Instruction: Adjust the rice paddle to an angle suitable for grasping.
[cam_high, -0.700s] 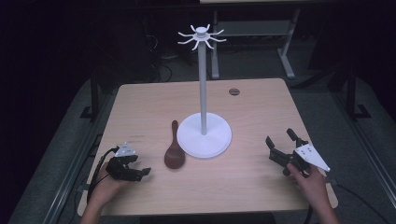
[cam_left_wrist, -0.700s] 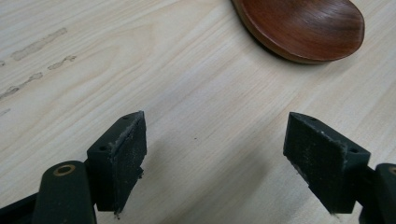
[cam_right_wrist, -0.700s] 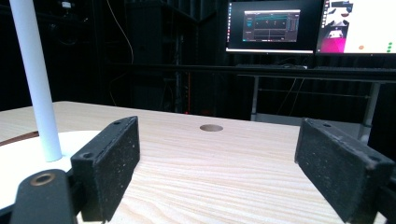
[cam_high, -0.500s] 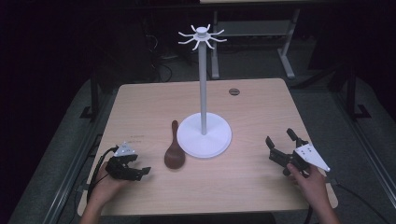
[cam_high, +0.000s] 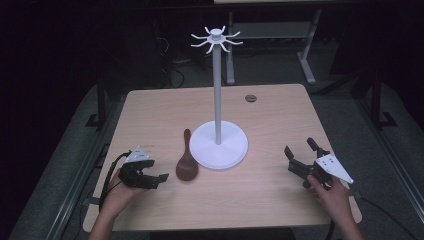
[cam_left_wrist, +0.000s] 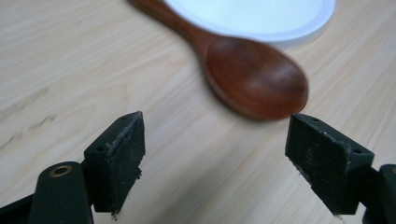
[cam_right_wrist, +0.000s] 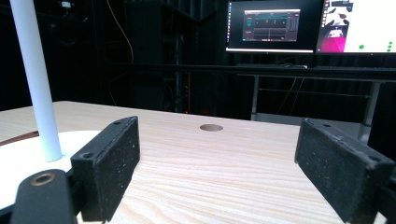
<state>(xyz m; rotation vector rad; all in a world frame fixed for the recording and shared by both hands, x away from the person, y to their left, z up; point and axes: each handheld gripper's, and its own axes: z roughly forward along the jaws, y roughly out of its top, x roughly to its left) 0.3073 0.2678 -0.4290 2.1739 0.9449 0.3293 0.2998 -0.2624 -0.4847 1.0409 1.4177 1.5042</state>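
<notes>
I have the left gripper (cam_high: 156, 178) low over the near left part of the table (cam_high: 150, 115), jaws spread wide with nothing between them. The wooden spoon (cam_high: 186, 163) lies flat just beyond it, bowl toward me, handle pointing away along the left edge of the white stand base (cam_high: 219, 145). In the left gripper view the spoon bowl (cam_left_wrist: 256, 77) sits just ahead of the right pad and off to that side, not centred in the gap.

The step in hand, as I judge it, is the approach to pick up the spoon. To do it well:

1. I shift the gripper sideways until the spoon lies midway between the pads
2. I aim for the neck or handle rather than the bowl; the bowl is broad and rounded and would likely slip out of flat pads
3. I keep the pads low, close to the table, since the spoon lies flat
4. I keep clear of the stand base, which touches or nearly touches the handle; I cannot tell which

The right gripper (cam_high: 303, 155) rests at the near right, jaws also spread and empty, facing the white pole (cam_right_wrist: 36, 79). I leave it parked
</notes>
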